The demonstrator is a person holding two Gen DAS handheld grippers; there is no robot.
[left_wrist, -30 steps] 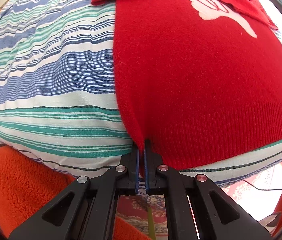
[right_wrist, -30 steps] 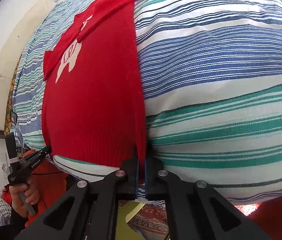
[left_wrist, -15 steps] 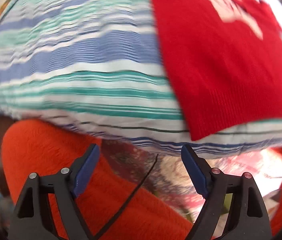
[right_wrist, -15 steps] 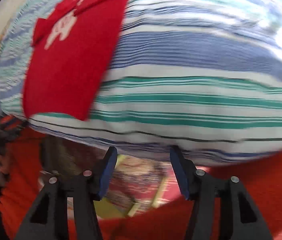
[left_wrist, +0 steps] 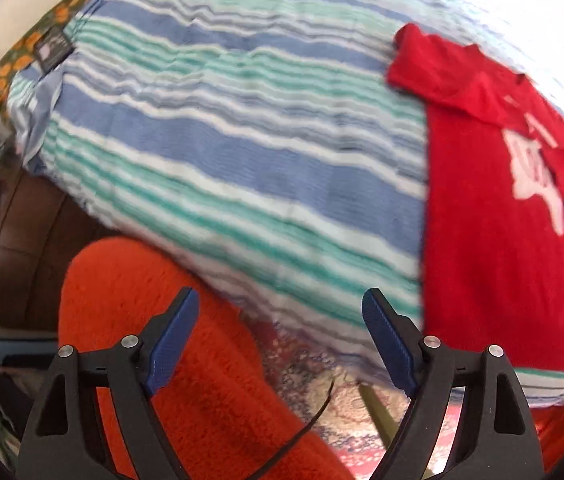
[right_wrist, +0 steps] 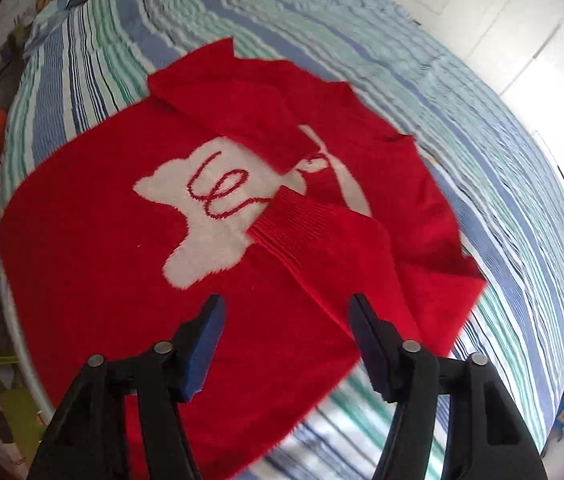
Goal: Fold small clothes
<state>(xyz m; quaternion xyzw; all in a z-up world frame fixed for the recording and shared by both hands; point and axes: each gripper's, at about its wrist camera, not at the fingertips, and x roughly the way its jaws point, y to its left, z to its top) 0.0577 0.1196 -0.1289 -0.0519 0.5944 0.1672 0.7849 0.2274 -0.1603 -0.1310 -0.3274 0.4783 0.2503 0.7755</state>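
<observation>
A red knitted sweater (right_wrist: 102,272) with a white bear motif (right_wrist: 202,216) lies flat on the striped bed cover (right_wrist: 482,140), both sleeves folded across its chest. My right gripper (right_wrist: 287,302) hovers just above the sweater's near side; its jaws are closing, apart from the cloth, with nothing pressed between the pads. In the left wrist view the sweater (left_wrist: 502,240) lies at the right. My left gripper (left_wrist: 280,296) stands open and empty above the bed's near edge, well left of the sweater.
Orange fuzzy fabric (left_wrist: 162,360) fills the space below the bed edge, beside a patterned rug (left_wrist: 322,384). Brown wooden furniture (left_wrist: 14,240) stands at the left. A floral cloth (left_wrist: 22,52) lies at the bed's far corner. White panels (right_wrist: 502,20) rise behind the bed.
Both grippers let go of the sweater's hem corners and opened. The left one drew away to the left of the sweater; the right one swung round and now looks down on the sweater's front.
</observation>
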